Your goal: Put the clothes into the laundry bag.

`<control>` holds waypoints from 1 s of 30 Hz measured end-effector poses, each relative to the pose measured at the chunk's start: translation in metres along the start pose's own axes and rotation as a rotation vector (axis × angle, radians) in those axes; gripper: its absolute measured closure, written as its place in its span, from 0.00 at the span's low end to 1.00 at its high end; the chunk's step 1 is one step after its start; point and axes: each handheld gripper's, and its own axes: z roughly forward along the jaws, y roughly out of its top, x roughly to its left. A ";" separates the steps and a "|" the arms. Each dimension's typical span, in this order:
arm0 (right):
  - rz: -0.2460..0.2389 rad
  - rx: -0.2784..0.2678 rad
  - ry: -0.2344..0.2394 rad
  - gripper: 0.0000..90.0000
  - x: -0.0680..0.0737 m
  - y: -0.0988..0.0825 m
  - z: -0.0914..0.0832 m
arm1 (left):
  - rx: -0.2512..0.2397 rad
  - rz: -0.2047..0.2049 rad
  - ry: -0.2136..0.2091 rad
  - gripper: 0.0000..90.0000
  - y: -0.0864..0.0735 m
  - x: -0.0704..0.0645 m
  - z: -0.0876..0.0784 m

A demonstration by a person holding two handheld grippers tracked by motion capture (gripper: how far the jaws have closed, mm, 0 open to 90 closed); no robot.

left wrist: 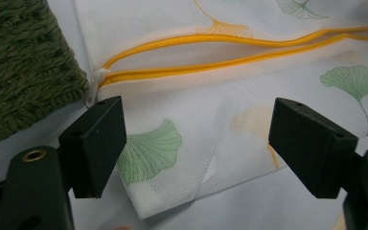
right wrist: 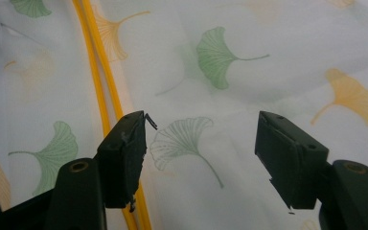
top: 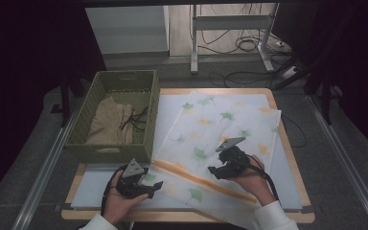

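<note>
A white mesh bag printed with green and orange ginkgo leaves lies flat on the table, its orange zipper running along the near side. My left gripper stands open over the bag's near left corner, where the zipper's end shows just beyond its jaws. My right gripper is open above the bag's middle, with the orange zipper passing under its left jaw. Nothing sits between either pair of jaws.
A green woven basket stands at the table's left, holding a tan cloth and dark cords. Its corner is close beside my left gripper. A pale mat covers the wooden table.
</note>
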 end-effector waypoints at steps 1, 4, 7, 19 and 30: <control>0.001 0.006 0.003 0.38 0.001 0.001 0.002 | 0.000 0.000 0.000 0.22 0.000 0.000 0.000; -0.009 0.020 0.013 0.38 0.005 0.005 0.009 | -0.003 -0.002 0.000 0.22 0.000 0.001 -0.001; -0.016 0.024 0.019 0.38 0.008 0.005 0.014 | -0.004 -0.005 0.001 0.22 0.000 0.001 -0.001; -0.065 0.074 0.032 0.38 0.024 0.011 0.029 | -0.007 -0.003 -0.003 0.22 0.000 0.000 -0.001; -0.106 0.131 0.029 0.38 0.031 0.016 0.040 | -0.012 -0.012 -0.001 0.22 -0.001 0.001 -0.002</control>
